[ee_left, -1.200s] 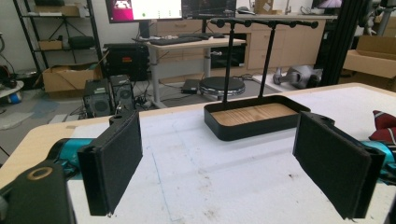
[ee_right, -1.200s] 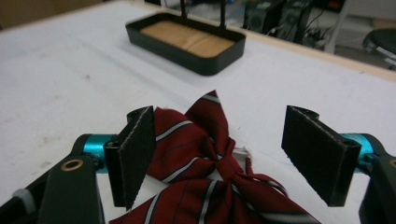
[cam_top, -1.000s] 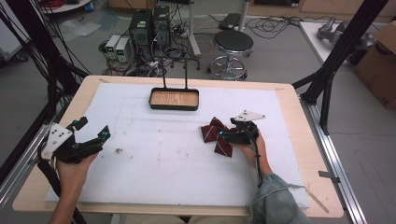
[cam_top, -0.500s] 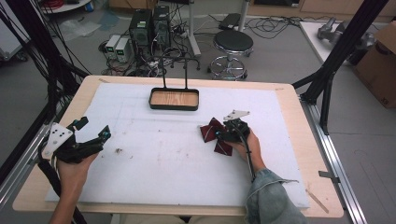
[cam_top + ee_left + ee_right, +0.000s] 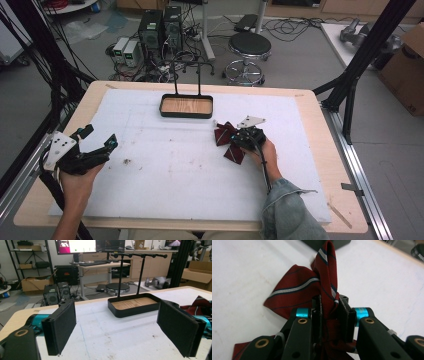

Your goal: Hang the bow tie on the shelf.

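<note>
This is a lab or workshop. Computer towers (image 5: 161, 30) and tangled cables (image 5: 292, 27) sit on the bare floor beside a stool (image 5: 248, 47); monitors (image 5: 75, 246), desks, shelves (image 5: 27, 263) and cardboard boxes (image 5: 33, 285) stand behind the table (image 5: 310, 107).

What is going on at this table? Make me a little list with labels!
Held thing: red striped tie, bunched on the white mat
Right tongs: just closed, pinching a fold of the tie
Left tongs: open, holding nothing, raised over the mat's left side
Stand: black tray with a wooden floor and a rail on two posts, at the far edge, apart from the tie
</note>
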